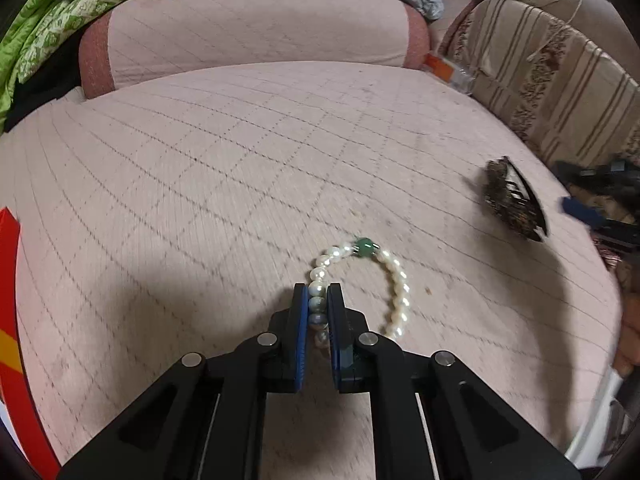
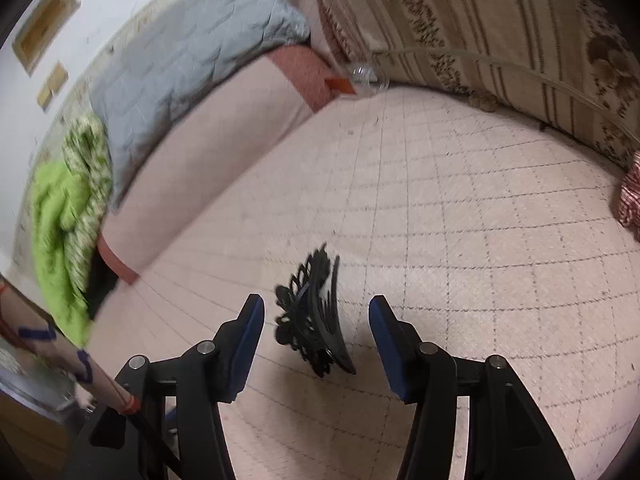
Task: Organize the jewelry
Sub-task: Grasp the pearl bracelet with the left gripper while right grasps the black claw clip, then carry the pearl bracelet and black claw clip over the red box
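— So what did the left wrist view show?

— The left gripper (image 1: 318,300) had its blue pads pinched onto one side of the pearl bracelet (image 1: 394,280), several beads caught between them. The rest of the loop, with its green bead (image 1: 364,247), lay on the pink quilted mattress (image 1: 240,160). Well off to the right sat a dark hair comb (image 1: 514,200), blurred, with the other gripper's blue pad just beyond it.

— And the right wrist view?

— The right gripper (image 2: 316,312) stood wide apart, its fingers either side of the black filigree hair comb (image 2: 310,320), touching neither edge. Whether the comb rested flat on the mattress (image 2: 480,220), I couldn't tell. A green blanket (image 2: 60,208) was heaped at the left.
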Tool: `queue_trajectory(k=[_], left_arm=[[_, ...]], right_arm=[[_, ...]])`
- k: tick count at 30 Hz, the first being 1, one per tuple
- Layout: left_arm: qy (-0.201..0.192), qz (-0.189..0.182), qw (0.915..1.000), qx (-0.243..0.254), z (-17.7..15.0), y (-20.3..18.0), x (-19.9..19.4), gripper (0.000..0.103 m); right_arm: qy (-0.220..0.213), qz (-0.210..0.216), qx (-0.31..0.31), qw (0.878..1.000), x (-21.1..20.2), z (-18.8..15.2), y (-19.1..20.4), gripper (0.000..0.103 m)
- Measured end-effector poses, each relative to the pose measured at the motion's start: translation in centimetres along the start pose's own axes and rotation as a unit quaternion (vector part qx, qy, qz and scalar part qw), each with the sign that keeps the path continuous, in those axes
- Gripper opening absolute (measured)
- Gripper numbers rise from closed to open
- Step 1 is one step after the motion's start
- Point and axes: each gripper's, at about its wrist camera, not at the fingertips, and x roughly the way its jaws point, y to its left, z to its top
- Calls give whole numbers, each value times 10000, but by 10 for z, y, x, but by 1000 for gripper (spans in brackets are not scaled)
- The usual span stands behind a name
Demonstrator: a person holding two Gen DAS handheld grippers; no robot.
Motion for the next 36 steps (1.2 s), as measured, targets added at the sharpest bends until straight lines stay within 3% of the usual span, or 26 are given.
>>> queue_trajectory(k=[5,14,16,19,23,28,36], left_arm=[[-215,-50,9995,241,-11,-1,-28,9],[-387,-112,9988,287,-22,8,-40,9],[-402,-127,9988,232,-23,12,-39,9],[-468,-185,9986,155,-23,17,-43,9],[-642,-178,9976,166,-22,18,-56,9],[-806,-153,9965,150,-22,23,-73,9],[-1160,-55,9932,-117,-26,45,-119,9]], right_arm=[[353,-235,-382,9984,31,-12,10,60],[480,-884,-1224,9874,62,-23,35,59],[501,-911,-1161,9878,63,-23,32,39],[522,-896,-1065,9889,61,-22,30,36],[400,-752,-1008,9912,50,-21,39,36],[144,-252,-1132,9932,26,-25,65,36],[149,424,-1686,9847,12,-52,121,36]])
